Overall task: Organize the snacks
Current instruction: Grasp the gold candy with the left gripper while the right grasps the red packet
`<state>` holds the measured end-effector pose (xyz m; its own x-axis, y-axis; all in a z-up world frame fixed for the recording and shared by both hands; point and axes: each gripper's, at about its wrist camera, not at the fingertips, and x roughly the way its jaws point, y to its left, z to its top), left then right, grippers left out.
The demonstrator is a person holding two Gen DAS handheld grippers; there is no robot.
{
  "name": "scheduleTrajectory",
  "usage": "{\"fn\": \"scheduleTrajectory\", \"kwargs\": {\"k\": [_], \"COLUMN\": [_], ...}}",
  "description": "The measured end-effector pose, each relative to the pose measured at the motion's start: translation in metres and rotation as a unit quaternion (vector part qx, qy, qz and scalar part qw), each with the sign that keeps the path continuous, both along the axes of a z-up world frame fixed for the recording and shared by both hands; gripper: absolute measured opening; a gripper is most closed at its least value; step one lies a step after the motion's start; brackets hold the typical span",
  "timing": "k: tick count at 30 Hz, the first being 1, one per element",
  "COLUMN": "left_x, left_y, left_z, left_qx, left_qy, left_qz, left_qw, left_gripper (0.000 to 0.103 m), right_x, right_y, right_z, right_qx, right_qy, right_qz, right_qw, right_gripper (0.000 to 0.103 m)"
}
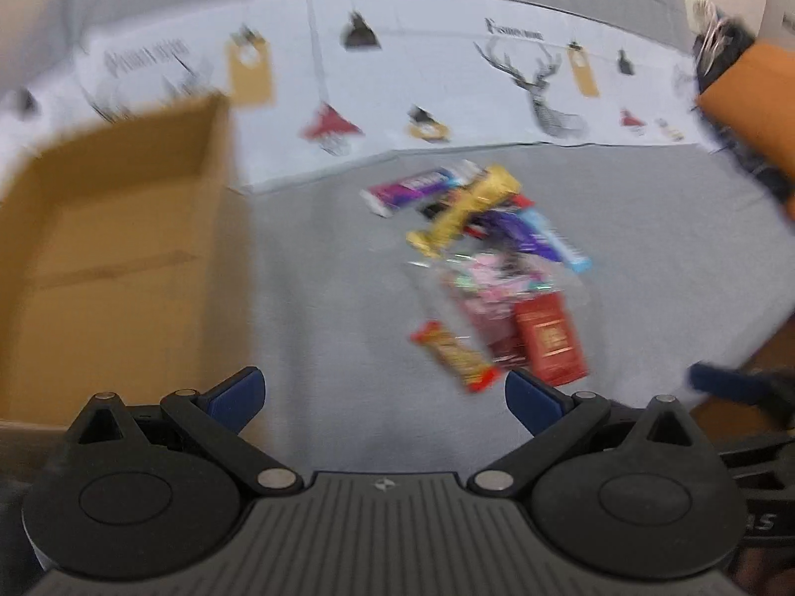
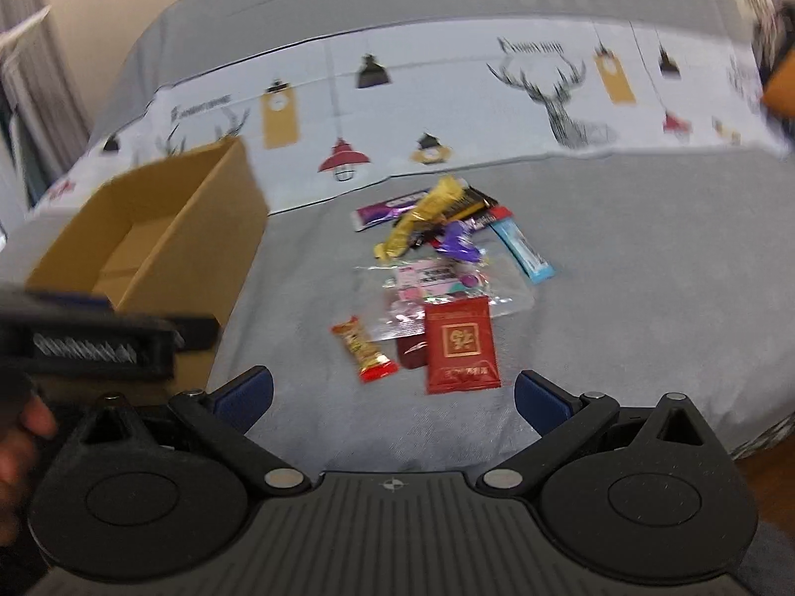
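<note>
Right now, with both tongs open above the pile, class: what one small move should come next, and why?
Probably lower the right tongs onto the red packet, the nearest snack. Both tongs are open and hold nothing, the left tongs too, the snacks all lie loose on the grey cover, and the box stands open to the left.

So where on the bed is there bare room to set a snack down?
Bare grey blanket lies right of the snack pile, and a strip runs between the pile and the cardboard box. The pile itself is crowded, wrappers overlapping. Both grippers are open and hold nothing.
</note>
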<state>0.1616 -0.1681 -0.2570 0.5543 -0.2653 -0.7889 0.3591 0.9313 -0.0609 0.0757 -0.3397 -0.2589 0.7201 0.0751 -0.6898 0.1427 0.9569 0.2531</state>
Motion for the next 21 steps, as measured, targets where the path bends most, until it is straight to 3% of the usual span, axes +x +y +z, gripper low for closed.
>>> {"fn": "scheduleTrajectory", "kwargs": {"k": [2,4,6,8,11,14,19,20,21], "left_x": [0.015,0.031,0.046,0.059,0.072,0.075,0.070,0.070,0.071], "left_y": [-0.008,-0.019,-0.028,-0.031,-0.030,-0.031,-0.035,-0.031,-0.024], "left_z": [-0.016,-0.035,-0.051,-0.066,-0.085,-0.090,-0.091,-0.090,-0.088], "left_qx": [-0.023,-0.021,-0.019,-0.044,-0.074,-0.087,-0.051,-0.049,-0.058], "left_qy": [0.021,0.037,0.060,0.093,0.125,0.105,0.072,0.079,0.095], "left_qz": [0.001,-0.001,0.003,0.001,0.015,-0.005,-0.031,-0.025,-0.017], "left_qw": [0.9995,0.9991,0.9980,0.9947,0.9893,0.9907,0.9956,0.9953,0.9936], "left_gripper": [0.103,0.100,0.080,0.071,0.068,0.066,0.037,0.020,0.020], "right_x": [0.006,0.013,0.025,0.040,0.061,0.076,0.084,0.085,0.084], "right_y": [-0.013,-0.023,-0.029,-0.033,-0.034,-0.029,-0.020,-0.019,-0.021], "right_z": [-0.010,-0.019,-0.031,-0.045,-0.063,-0.075,-0.087,-0.086,-0.085], "right_qx": [0.001,0.013,0.011,0.013,0.007,-0.012,-0.033,-0.037,-0.037], "right_qy": [-0.001,-0.006,-0.005,0.005,0.015,0.027,0.045,0.044,0.043], "right_qz": [-0.010,-0.002,0.004,0.006,0.022,0.043,0.054,0.055,0.050], "right_qw": [1.000,1.000,1.000,1.000,1.000,0.999,0.997,0.997,0.997], "right_gripper": [0.102,0.099,0.093,0.087,0.074,0.064,0.062,0.052,0.052]}}
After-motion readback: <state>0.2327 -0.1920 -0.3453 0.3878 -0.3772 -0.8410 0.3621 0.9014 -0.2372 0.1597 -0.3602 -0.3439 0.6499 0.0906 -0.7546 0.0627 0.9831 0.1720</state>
